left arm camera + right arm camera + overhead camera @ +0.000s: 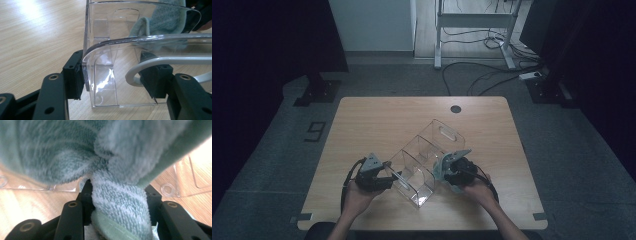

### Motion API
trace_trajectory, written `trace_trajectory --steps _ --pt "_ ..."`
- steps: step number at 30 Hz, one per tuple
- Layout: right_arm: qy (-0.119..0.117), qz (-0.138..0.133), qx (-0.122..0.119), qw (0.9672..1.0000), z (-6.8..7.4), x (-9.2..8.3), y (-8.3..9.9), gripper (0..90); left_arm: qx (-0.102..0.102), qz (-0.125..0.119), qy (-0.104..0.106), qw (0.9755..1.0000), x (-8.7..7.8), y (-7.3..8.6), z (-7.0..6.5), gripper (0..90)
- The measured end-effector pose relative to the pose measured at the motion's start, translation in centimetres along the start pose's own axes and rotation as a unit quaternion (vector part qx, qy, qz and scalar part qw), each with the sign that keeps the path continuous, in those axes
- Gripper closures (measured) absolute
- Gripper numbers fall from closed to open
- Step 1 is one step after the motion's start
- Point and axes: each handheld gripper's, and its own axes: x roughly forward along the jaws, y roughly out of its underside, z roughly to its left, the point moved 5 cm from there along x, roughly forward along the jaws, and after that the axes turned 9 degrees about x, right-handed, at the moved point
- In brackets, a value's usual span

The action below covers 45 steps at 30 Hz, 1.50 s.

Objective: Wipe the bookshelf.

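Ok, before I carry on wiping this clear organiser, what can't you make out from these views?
- High view: the cloth sits under the right gripper; its contact with the clear organiser is hidden.
- Right gripper view: the cloth between the fingers blocks the organiser's inside.
- Left gripper view: the organiser wall blurs the left gripper pad behind it.

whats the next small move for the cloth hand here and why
Probably push the cloth on along the wall of the clear organizer. The right tongs are clamped on the bunched cloth against the plastic, and the left tongs straddle the near end wall, bracing it.
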Motion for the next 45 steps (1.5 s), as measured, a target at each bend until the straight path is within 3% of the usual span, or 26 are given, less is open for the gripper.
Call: trace_trajectory --steps 8,14,21,27,32,40,45 --pt "-0.003 -0.028 0.002 0.9996 0.2 -3.5 0.4 55.6 0.007 -0.003 0.007 0.9999 0.0 0.0 0.1 39.2" --pt "-0.007 -0.051 0.009 0.9986 0.0 -5.8 0.3 55.6 0.012 -0.008 0.024 0.9996 0.2 0.1 -0.2 30.9" --pt "-0.008 -0.066 0.014 0.9977 0.0 -7.6 -0.1 55.6 0.021 -0.027 0.049 0.9982 0.0 0.3 -0.2 26.3" --pt "-0.013 -0.070 0.015 0.9973 0.3 -8.8 -0.7 55.5 0.021 -0.028 0.049 0.9982 -0.5 0.4 0.2 27.4" --pt "-0.015 -0.077 0.007 0.9969 0.9 -10.4 -1.7 55.6 0.027 -0.022 0.046 0.9983 -0.7 0.3 0.0 37.6" --pt "-0.030 -0.096 -0.014 0.9948 2.5 -12.9 -4.2 55.6 0.025 -0.019 0.041 0.9987 -0.7 0.3 0.1 38.7" --pt "-0.040 -0.105 -0.029 0.9932 3.8 -13.4 -6.3 55.5 0.025 -0.019 0.039 0.9987 -0.7 0.3 0.1 38.9"
